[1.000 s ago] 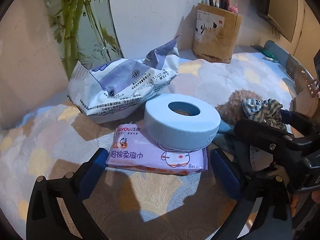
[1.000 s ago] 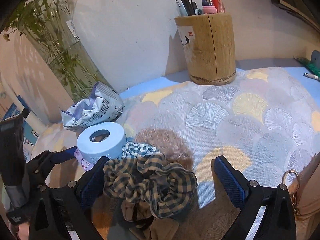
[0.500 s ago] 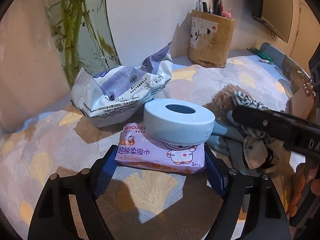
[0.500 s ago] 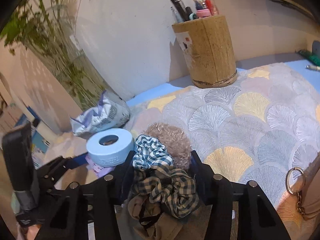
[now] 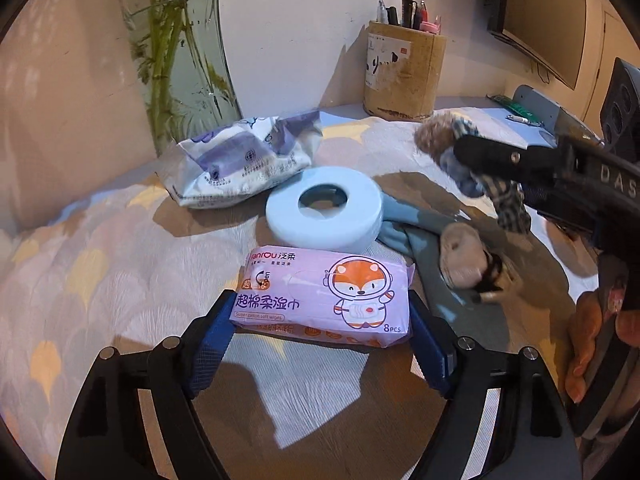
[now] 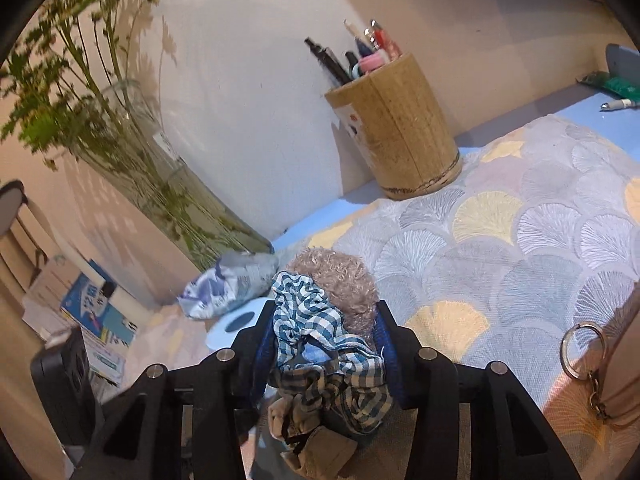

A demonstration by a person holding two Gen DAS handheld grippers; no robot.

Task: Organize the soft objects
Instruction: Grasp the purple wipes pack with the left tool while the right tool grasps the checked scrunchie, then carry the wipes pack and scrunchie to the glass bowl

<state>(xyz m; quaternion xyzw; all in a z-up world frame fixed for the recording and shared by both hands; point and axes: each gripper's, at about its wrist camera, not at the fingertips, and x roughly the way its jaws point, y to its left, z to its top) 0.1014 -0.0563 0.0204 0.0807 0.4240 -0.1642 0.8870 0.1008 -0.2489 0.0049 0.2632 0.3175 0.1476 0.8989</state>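
Note:
My left gripper [image 5: 320, 320] is shut on a pink wet-wipes pack [image 5: 324, 294] and holds it just above the patterned cloth. Behind it the pale blue tape roll [image 5: 325, 207] lies flat, beside a crumpled white-purple tissue pack [image 5: 240, 162]. My right gripper [image 6: 326, 344] is shut on a bundle of scrunchies: a blue checked one [image 6: 308, 320], a fuzzy brown one [image 6: 340, 280] and a plaid one [image 6: 344, 396]. The bundle hangs lifted off the cloth, also in the left wrist view [image 5: 452, 148]. A grey-blue cloth [image 5: 424, 240] and a beige sock [image 5: 460, 256] lie beneath.
A cork pen holder [image 6: 396, 128] stands at the back wall. A glass vase with green stems [image 5: 176, 48] stands at the back left. A beige pouch with a key ring [image 6: 580, 352] lies at the right edge. Books [image 6: 92, 316] lie off the left side.
My left gripper closed on the wipes pack and drew it out from under the blue roll. My right gripper closed on the scrunchies and lifted them.

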